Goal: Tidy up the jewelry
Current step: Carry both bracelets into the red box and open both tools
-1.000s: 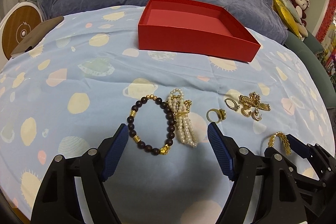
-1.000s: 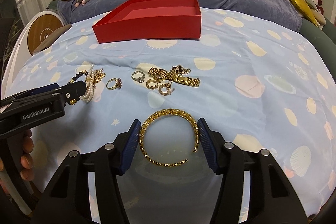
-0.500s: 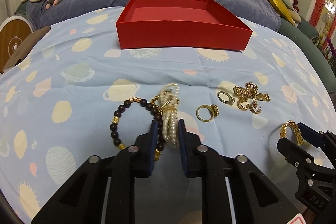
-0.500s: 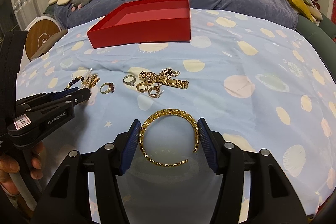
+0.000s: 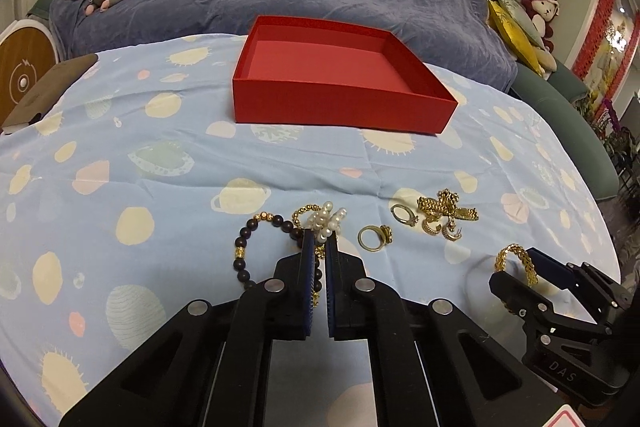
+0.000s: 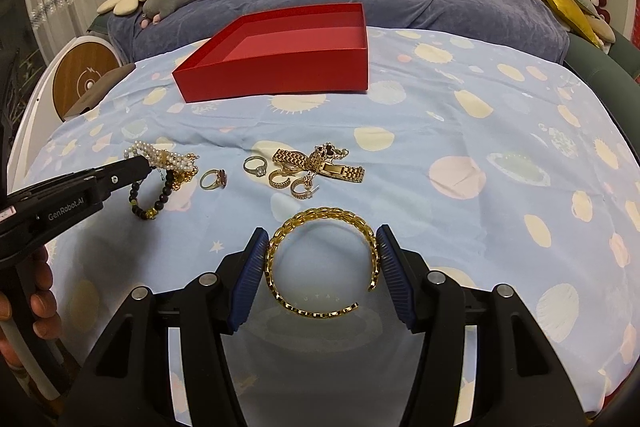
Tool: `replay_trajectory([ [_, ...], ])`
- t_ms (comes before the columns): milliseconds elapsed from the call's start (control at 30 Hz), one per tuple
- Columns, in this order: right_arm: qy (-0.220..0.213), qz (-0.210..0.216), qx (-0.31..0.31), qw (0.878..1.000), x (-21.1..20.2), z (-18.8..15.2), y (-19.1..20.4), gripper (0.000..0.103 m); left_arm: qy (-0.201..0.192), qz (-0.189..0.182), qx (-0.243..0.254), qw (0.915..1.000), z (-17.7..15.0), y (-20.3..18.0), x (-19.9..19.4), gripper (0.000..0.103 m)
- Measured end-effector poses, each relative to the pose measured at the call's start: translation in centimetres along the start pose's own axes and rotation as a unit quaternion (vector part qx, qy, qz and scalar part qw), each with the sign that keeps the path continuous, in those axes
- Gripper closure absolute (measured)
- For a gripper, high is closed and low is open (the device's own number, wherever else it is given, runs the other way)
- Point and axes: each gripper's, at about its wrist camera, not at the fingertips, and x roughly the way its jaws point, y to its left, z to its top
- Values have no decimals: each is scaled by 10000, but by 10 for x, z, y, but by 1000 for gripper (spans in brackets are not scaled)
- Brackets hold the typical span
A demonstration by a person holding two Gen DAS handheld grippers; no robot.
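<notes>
The right gripper [image 6: 322,251] is holding a gold cuff bracelet [image 6: 322,263] btw its blue pads [image 6: 249,277], both pads touching it. At left, the left gripper [image 6: 138,165] is pinching a pearl bracelet [image 6: 160,155] w/ a dark bead bracelet [image 6: 154,201] hanging under it. The red box [image 6: 276,83] is sitting open further back on the blue cloth [image 6: 460,155].

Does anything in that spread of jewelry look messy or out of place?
Yes. The pearl bracelet lies tangled over the dark bead bracelet, and a gold chain is heaped with the hoop earrings. The red box looks empty.
</notes>
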Motion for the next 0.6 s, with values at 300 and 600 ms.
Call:
replay_trajectory([
  [300, -151, 308, 57, 9994, -12, 17, 7, 49, -292, -143, -37, 9995, 18, 4, -26, 101],
  [600, -704, 545, -29, 9960, -35, 103, 11, 49, -851, -213, 63, 9961, 93, 3, -59, 101],
])
